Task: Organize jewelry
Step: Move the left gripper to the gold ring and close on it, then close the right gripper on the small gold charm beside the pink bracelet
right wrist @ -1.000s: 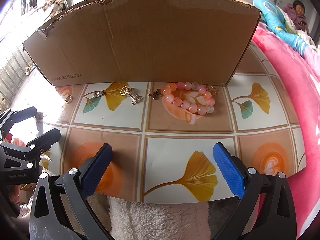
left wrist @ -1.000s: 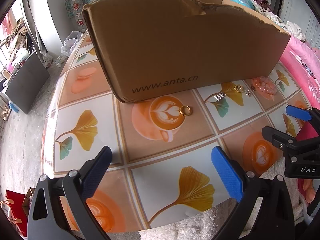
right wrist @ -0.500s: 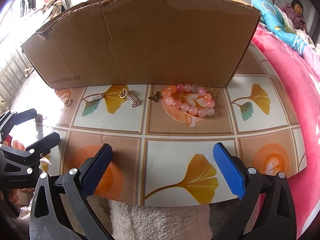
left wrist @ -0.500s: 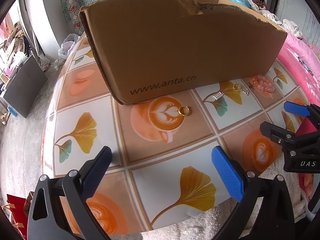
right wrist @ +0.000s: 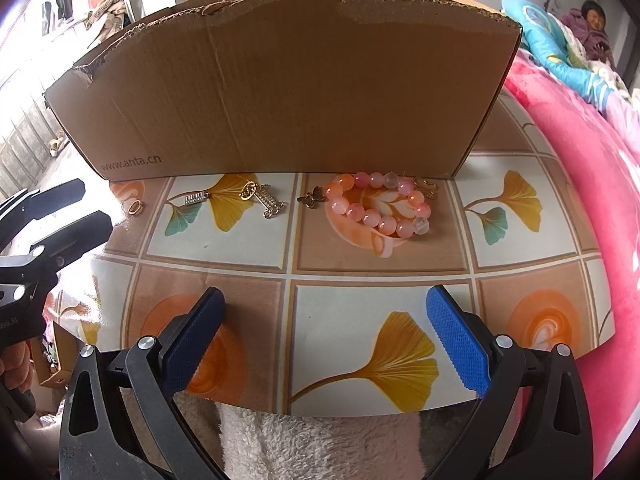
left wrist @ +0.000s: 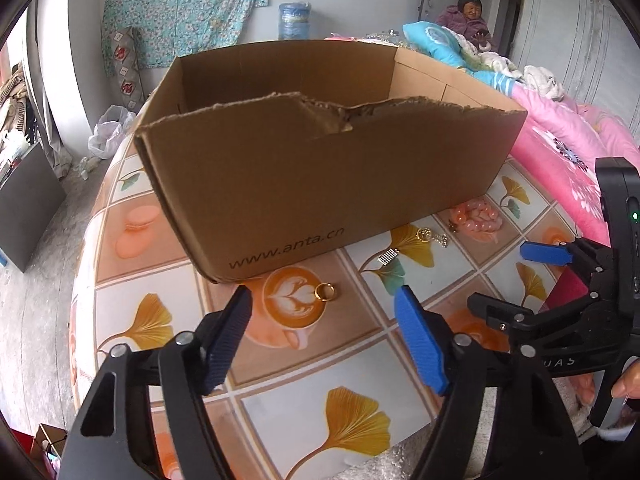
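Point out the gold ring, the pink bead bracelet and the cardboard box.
gold ring (left wrist: pixel 324 291): left wrist view, on the near side of its band.
pink bead bracelet (right wrist: pixel 370 218): right wrist view, on a bead of its near arc.
cardboard box (right wrist: pixel 288 92): right wrist view, on the middle of its front wall.

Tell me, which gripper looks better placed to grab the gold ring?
Left, probably. The left gripper is open with the gold ring just ahead between its fingers; the right gripper faces the bead bracelet.

A pink floral quilt (left wrist: pixel 560 140) fills the right of the frame, a seated woman (left wrist: pixel 472 20) upper right, a teal curtain (left wrist: pixel 180 4) upper left.
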The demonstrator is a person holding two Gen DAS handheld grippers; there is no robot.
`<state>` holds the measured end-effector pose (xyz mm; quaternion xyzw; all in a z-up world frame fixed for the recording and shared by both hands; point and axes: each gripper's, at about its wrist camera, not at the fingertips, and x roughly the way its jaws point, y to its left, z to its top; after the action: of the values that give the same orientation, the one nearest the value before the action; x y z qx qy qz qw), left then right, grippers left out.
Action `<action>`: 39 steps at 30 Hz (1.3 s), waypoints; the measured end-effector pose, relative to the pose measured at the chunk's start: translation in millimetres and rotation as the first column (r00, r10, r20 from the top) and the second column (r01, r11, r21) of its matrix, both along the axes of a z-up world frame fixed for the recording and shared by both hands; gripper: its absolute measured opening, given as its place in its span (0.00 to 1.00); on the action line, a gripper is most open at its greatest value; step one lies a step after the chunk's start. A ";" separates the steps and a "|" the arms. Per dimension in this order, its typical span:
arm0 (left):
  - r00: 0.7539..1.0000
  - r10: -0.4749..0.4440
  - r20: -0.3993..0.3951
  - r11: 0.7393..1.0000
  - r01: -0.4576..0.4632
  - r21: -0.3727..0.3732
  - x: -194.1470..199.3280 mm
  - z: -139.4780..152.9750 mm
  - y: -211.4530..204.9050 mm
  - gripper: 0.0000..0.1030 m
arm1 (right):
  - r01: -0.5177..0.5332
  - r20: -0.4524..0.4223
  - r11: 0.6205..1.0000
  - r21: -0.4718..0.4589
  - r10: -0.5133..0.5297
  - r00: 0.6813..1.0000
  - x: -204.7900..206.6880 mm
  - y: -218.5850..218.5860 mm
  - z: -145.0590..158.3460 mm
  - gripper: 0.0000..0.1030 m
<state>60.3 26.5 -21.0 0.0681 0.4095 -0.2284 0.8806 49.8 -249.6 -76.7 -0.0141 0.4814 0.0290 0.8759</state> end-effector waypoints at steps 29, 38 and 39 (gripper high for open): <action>1.000 -0.015 -0.018 0.999 0.016 0.047 17.4 -17.7 -21.6 0.09 | -0.004 0.012 1.000 0.000 0.004 1.000 -0.1 2.3 -0.3 0.94; 0.996 -0.017 -0.085 0.998 0.012 -0.059 11.5 -13.9 -1.8 0.09 | -0.003 0.012 1.000 0.001 0.003 1.000 -0.4 3.1 -0.7 0.94; 0.996 -0.015 -0.089 0.997 0.008 -0.071 11.0 -13.5 0.4 0.09 | -0.004 0.011 1.000 0.000 0.004 1.000 -0.7 2.9 -0.8 0.94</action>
<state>71.3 26.9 -34.5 0.0291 0.4398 -0.2506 0.8619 49.0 -246.7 -77.5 -0.0150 0.4765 0.0306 0.8785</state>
